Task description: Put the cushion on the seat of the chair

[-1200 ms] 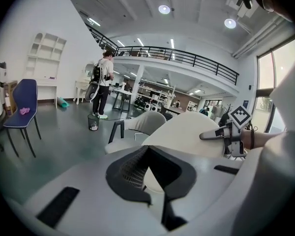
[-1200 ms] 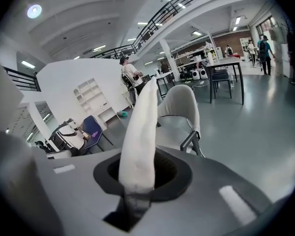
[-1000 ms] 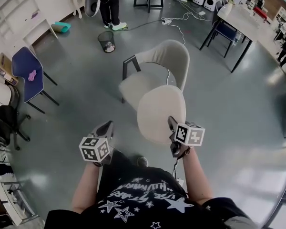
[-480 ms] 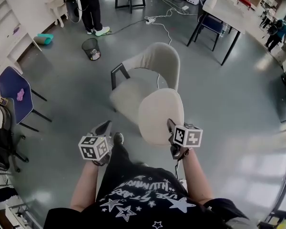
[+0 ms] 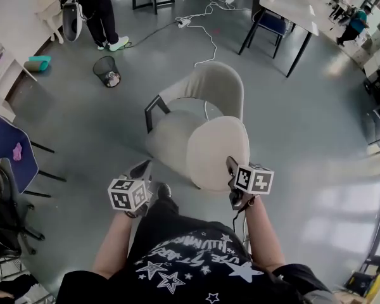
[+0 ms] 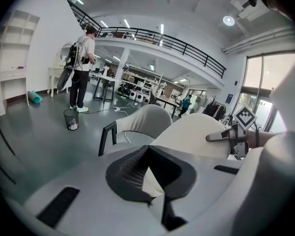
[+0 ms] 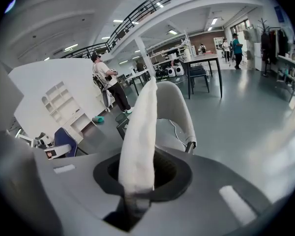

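Note:
A beige armchair [image 5: 199, 103] with dark legs stands on the grey floor in front of me; its seat [image 5: 168, 135] is bare. The round beige cushion [image 5: 216, 151] hangs over the chair's front right edge, and my right gripper [image 5: 230, 165] is shut on its near rim. In the right gripper view the cushion [image 7: 140, 132] rises edge-on from the right gripper [image 7: 136, 188], with the chair back [image 7: 174, 109] behind it. My left gripper [image 5: 144, 168] is left of the cushion, apart from it, tips together and empty. In the left gripper view, the left gripper [image 6: 147, 151] faces the chair [image 6: 142, 124] and the cushion [image 6: 196, 134].
A black wastebasket [image 5: 106, 71] and a standing person [image 5: 95, 5] are at the far left. White cables [image 5: 206, 33] run across the floor behind the chair. A blue chair [image 5: 9, 154] is at the left, and a table [image 5: 285, 5] with a blue chair at the far right.
I have stepped closer to the chair, which now sits nearer and lower in the head view. Both grippers moved forward, and the cushion now overlaps the seat's front right edge.

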### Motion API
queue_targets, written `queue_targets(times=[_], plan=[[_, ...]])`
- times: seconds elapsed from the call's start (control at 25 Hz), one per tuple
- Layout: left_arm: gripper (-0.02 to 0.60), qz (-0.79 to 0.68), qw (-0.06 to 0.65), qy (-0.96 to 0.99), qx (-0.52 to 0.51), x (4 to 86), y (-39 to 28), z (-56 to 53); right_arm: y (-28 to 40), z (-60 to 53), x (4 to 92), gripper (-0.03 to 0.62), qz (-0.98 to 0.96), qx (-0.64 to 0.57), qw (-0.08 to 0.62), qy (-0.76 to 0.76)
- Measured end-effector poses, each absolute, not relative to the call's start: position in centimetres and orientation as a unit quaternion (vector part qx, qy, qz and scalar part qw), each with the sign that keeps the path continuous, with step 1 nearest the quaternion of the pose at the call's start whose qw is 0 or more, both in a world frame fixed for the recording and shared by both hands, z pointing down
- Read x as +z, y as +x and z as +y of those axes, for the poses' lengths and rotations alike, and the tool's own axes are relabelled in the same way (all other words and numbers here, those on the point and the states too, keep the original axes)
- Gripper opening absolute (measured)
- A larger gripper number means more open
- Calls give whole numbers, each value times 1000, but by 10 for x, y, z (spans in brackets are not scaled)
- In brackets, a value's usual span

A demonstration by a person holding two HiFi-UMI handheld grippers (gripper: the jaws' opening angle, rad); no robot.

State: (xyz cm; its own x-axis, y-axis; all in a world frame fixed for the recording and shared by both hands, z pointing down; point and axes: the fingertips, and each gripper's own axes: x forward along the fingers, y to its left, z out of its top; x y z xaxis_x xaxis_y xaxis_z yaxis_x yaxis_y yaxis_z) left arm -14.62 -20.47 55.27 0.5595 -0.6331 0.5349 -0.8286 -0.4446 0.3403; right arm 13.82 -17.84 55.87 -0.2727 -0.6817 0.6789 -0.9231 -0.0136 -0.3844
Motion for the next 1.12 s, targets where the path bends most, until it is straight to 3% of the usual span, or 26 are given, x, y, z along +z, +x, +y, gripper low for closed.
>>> queue_targets(times=[0.48, 0.8, 1.12], plan=[[8, -338, 286, 865, 234, 589, -170, -309, 89, -239, 580, 60, -605, 455, 121, 642], [8, -316, 299, 865, 250, 617, -187, -343, 51, -277, 613, 60, -555, 515, 2, 653], [8, -303, 281, 867, 278, 650, -188, -362, 33, -309, 654, 60, -530, 541, -66, 650]])
